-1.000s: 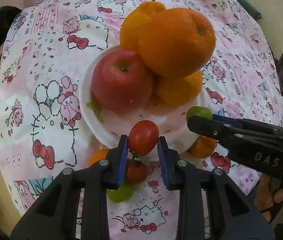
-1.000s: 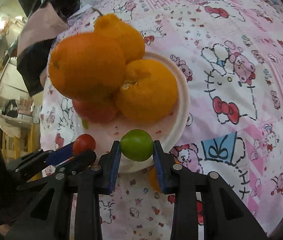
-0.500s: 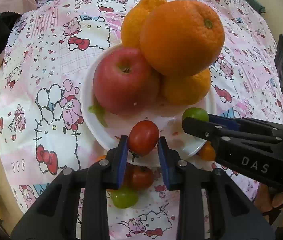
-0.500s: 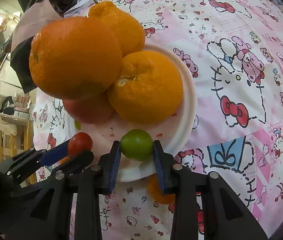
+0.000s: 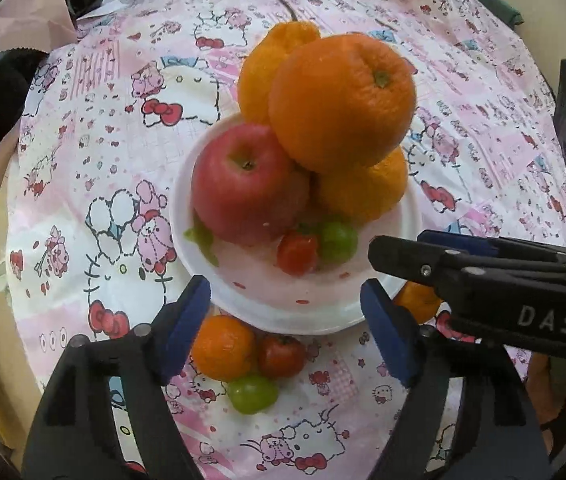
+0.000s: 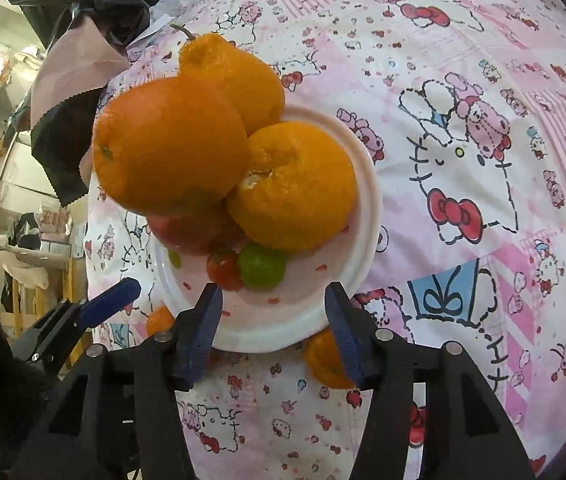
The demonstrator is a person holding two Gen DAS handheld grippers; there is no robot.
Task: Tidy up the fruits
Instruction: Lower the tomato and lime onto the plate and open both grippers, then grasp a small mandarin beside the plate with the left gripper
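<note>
A white plate (image 5: 283, 316) (image 6: 367, 216) holds a red apple (image 5: 247, 184), three stacked oranges (image 5: 343, 100) (image 6: 171, 148), a red cherry tomato (image 5: 297, 254) (image 6: 224, 268) and a green grape (image 5: 337, 240) (image 6: 262, 267) side by side at its front. My left gripper (image 5: 287, 320) is open and empty above the plate's near rim. My right gripper (image 6: 271, 320) is open and empty just short of the grape and tomato; it also shows from the side in the left wrist view (image 5: 483, 276).
On the pink cartoon tablecloth (image 5: 103, 160) in front of the plate lie a small orange (image 5: 223, 348), a red tomato (image 5: 281, 356) and a green grape (image 5: 253, 394). Another small orange (image 6: 325, 356) lies by the plate's right edge. Dark bags (image 6: 83, 0) sit at the far left.
Both grippers have opened. The tomato left my left gripper and the grape left my right gripper; both now rest on the plate. Both grippers have drawn back slightly.
</note>
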